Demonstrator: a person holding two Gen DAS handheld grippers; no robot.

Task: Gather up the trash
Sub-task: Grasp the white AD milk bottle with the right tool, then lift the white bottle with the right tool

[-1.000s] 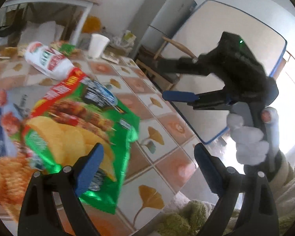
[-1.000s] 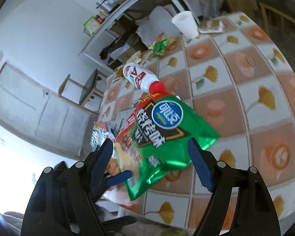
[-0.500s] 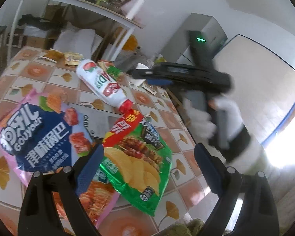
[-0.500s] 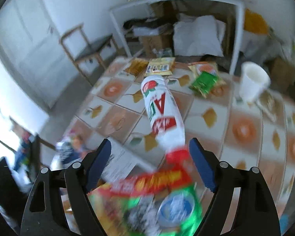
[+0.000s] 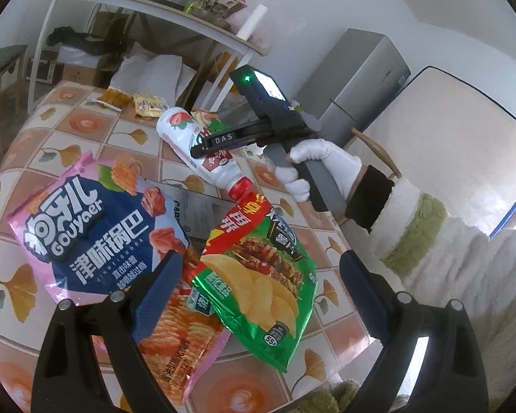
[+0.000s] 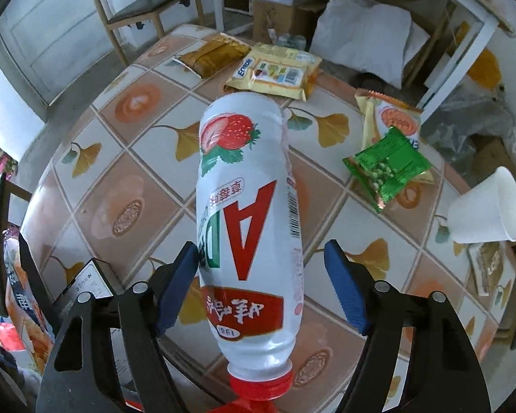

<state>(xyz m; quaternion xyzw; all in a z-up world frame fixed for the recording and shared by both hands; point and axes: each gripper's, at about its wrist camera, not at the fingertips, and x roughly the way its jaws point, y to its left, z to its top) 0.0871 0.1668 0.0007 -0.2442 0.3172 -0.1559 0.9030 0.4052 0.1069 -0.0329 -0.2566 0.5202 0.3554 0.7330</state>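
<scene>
On the tiled table [image 5: 68,127], at the near left, a pink and blue snack bag [image 5: 96,227] is lying beside a green chip bag [image 5: 261,275]. The left gripper [image 5: 258,289] is hovering over them, spread wide and holding nothing. Farther right, the right gripper [image 6: 261,285] is straddling a white strawberry drink bottle [image 6: 247,213] lying on its side, pads released on either flank. The round bottle could roll or squirt out if the pads close off-centre.
</scene>
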